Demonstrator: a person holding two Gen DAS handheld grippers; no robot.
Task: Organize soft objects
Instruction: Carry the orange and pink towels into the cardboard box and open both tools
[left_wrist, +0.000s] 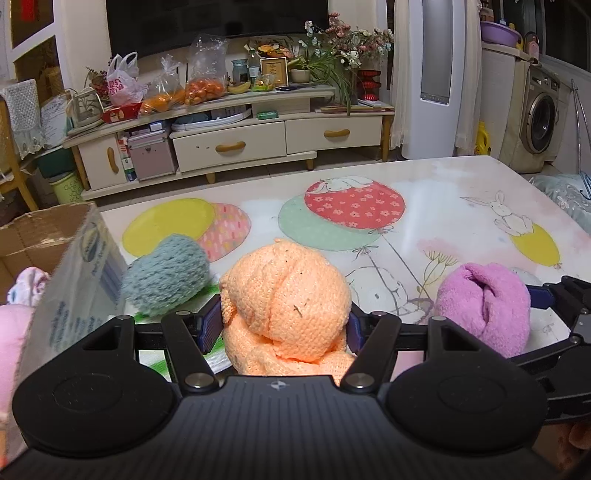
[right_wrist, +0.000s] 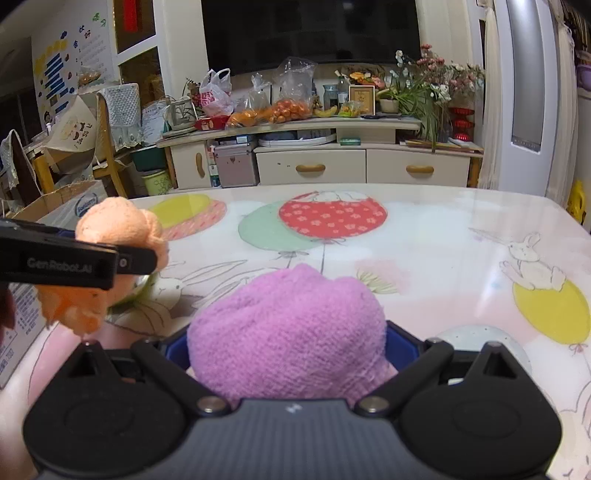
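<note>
Balloon-and-rabbit printed counter under both grippers, TV cabinet and washer beyond.

Left gripper: jaws partly closed, pressed on both sides of orange bundle, lifted off the counter in the right wrist view. Teal bundle just ahead-left of the left jaws, resting on the counter, close beside the orange one. Cardboard box further left, pale pink fabric inside.

Right gripper: jaws partly closed, gripping purple bundle on both flanks; same bundle to the right of the left jaws. Cannot tell whether purple touches the counter. Pale speckled round thing just right of the right jaws, mostly hidden.
</note>
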